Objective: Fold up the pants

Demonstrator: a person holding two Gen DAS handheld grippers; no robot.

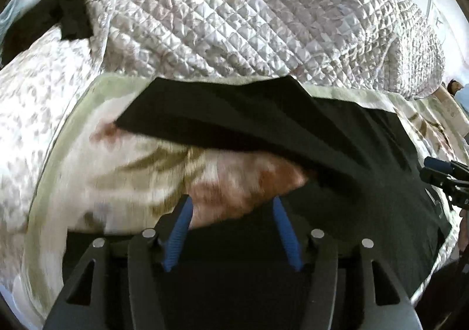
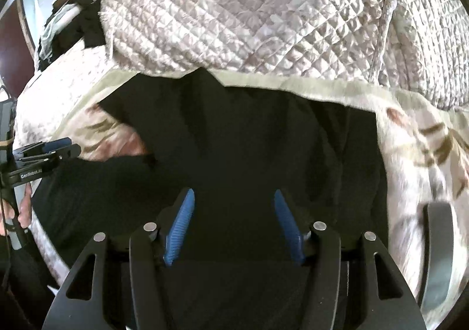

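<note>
**Both jaws parted and empty above the dark pants on the bed**

Left wrist view: the jaws of the left gripper (image 1: 233, 204) stand apart with nothing between the blue ribbed pads (image 1: 178, 234); they grip no cloth. Beyond them the black fabric pants (image 1: 293, 130) lie spread on a cream blanket with brown and pink flower print (image 1: 146, 160), which covers the bed. One band of the dark cloth runs slantwise across the view, and more of it spreads toward the lower right. Behind it a heaped white quilted bedspread (image 1: 249, 13) rises, its edge just beside the far edge of the pants. The right gripper shows at the right border, held near the cloth but apart from it. The blanket is blurred, so finer creases cannot be judged.

Right wrist view: the jaws of the right gripper (image 2: 234, 204) are likewise released, with only dark cloth lying beneath them and none pinched. The pants fill the middle of the view, up to the quilted bedspread. At the left border a hand (image 2: 22, 207) carries the left gripper.

To do the fold well, I judge that each gripper should come down on a matching edge of the pants, pinch all layers at once, and both should lift and carry evenly so the cloth lands flat and square, clear of the quilted heap.

Writing: small white letters on the left gripper's body read roughly "GenRobot.AI" (image 2: 30, 175); the end is cut off. No other label is legible.
</note>
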